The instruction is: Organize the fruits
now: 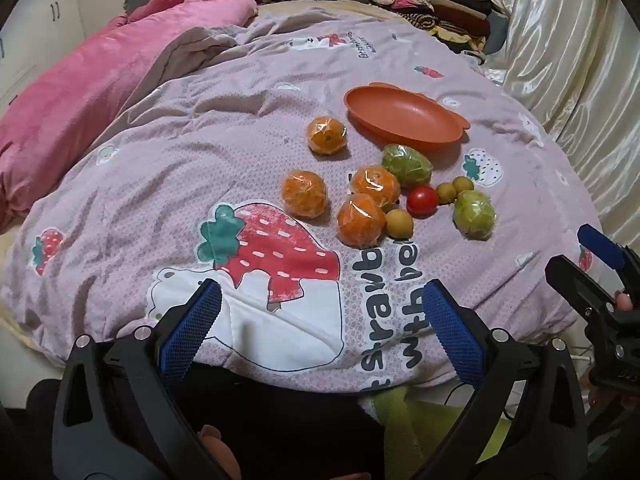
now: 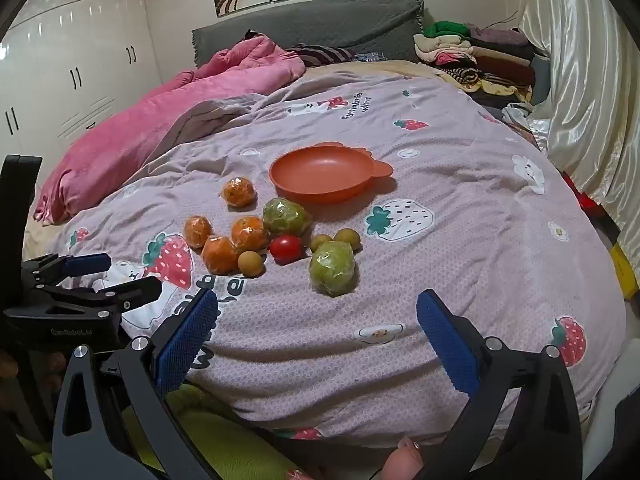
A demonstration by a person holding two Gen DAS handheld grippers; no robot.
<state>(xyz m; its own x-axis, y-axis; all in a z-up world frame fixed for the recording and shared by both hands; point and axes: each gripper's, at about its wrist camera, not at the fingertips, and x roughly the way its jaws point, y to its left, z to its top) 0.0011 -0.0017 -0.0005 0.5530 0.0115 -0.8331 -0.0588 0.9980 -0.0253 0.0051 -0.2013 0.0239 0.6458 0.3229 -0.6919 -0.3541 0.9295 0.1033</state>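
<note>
An empty orange plate (image 1: 404,118) (image 2: 326,178) lies on the purple strawberry-print quilt. In front of it sits a cluster of fruit: several plastic-wrapped oranges (image 1: 304,194) (image 2: 218,254), two wrapped green fruits (image 1: 474,214) (image 2: 332,268), a red tomato (image 1: 422,200) (image 2: 285,248) and small yellow-brown fruits (image 1: 399,223) (image 2: 251,263). My left gripper (image 1: 320,332) hangs open over the quilt's near edge, short of the fruit, nothing between its blue pads. My right gripper (image 2: 318,338) is likewise open and empty, just before the nearest green fruit.
A pink duvet (image 1: 100,80) (image 2: 168,108) is bunched at the left. Folded clothes (image 1: 436,8) (image 2: 480,56) are stacked at the far right by a shiny cream curtain (image 2: 592,80). White wardrobes (image 2: 72,60) stand to the left. Each gripper shows at the other view's edge.
</note>
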